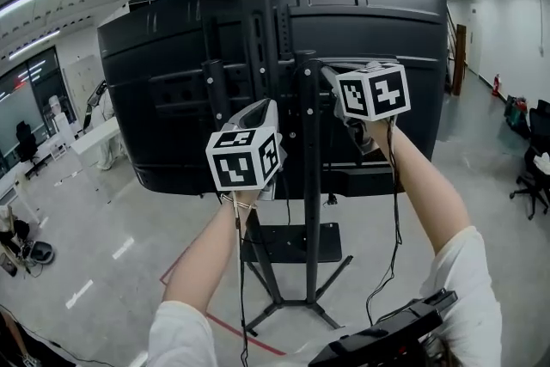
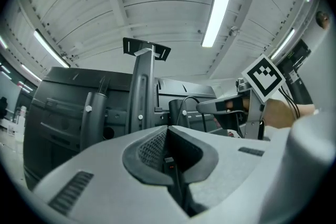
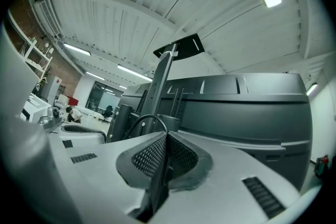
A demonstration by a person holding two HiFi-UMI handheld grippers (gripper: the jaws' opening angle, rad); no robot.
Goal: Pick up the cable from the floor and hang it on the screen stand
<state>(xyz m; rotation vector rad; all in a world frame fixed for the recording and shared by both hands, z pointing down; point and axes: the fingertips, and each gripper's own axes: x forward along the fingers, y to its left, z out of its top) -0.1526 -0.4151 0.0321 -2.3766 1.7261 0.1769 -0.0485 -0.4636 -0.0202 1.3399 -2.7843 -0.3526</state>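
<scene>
The big black screen (image 1: 163, 90) shows its back on its black stand (image 1: 311, 185). Both grippers are raised against the stand's mounting brackets. My left gripper (image 1: 260, 112) is shut on a thin black cable (image 1: 241, 288) that hangs down along my left arm. My right gripper (image 1: 332, 78) is shut on the same cable (image 1: 395, 211), which drops past my right arm. In the left gripper view the cable (image 2: 177, 178) runs out between the shut jaws (image 2: 168, 131), and the right gripper (image 2: 223, 106) is close by. In the right gripper view the cable (image 3: 140, 122) arcs from the shut jaws (image 3: 167, 136) towards the stand's post (image 3: 160, 86).
The stand's base plate (image 1: 292, 243) and splayed legs rest on the pale floor. A red tape line (image 1: 249, 338) runs near them. A black device (image 1: 387, 339) sits at the bottom edge. Office chairs (image 1: 531, 176) stand at right and desks (image 1: 86, 142) at left.
</scene>
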